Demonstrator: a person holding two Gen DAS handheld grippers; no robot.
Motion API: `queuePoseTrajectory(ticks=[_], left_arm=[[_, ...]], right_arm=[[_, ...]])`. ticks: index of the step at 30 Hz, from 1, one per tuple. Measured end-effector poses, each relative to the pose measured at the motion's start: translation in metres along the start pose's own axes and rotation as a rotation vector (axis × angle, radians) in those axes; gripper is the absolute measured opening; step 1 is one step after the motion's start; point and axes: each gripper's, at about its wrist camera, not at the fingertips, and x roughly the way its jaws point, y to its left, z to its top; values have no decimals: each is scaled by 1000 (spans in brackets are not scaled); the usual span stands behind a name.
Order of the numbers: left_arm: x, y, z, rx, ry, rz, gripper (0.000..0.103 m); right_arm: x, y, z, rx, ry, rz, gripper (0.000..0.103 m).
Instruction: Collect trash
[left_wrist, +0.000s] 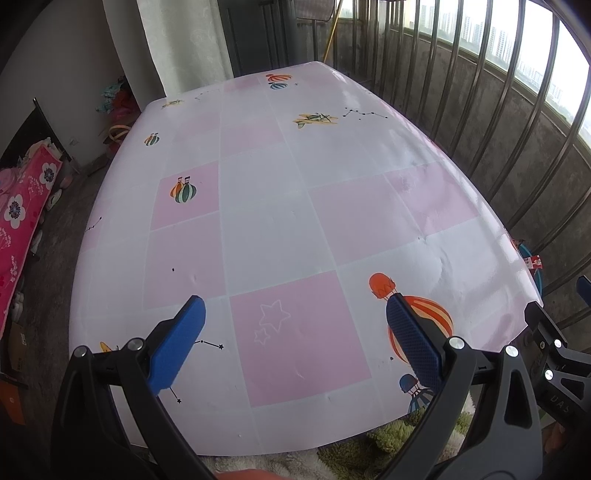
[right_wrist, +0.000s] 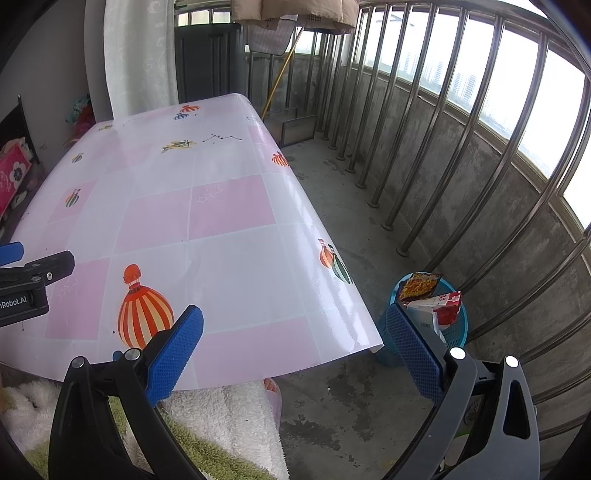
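hovering with jaws spread and empty over the pink-and-white checked plastic tabletop (left_wrist: 280, 206), the left gripper (left_wrist: 295, 332) and right gripper (right_wrist: 295, 336) leave crumpled snack wrappers (right_wrist: 430, 295) heaped in the blue mesh bin (right_wrist: 456, 328) beside its right edge, likely to spill if knocked.

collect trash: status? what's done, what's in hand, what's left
Done: wrappers sit in the blue basket on the floor beside the table. In hand: nothing; left gripper and right gripper are both open. Left: no trash visible on the tabletop, so likely finished.
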Motion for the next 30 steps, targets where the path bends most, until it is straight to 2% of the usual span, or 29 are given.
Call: queuePoseTrajectory(ticks=[30], left_arm=[[1, 1, 1, 0, 5, -4, 94]], right_arm=[[1, 1, -2, 1, 4, 0, 96]])
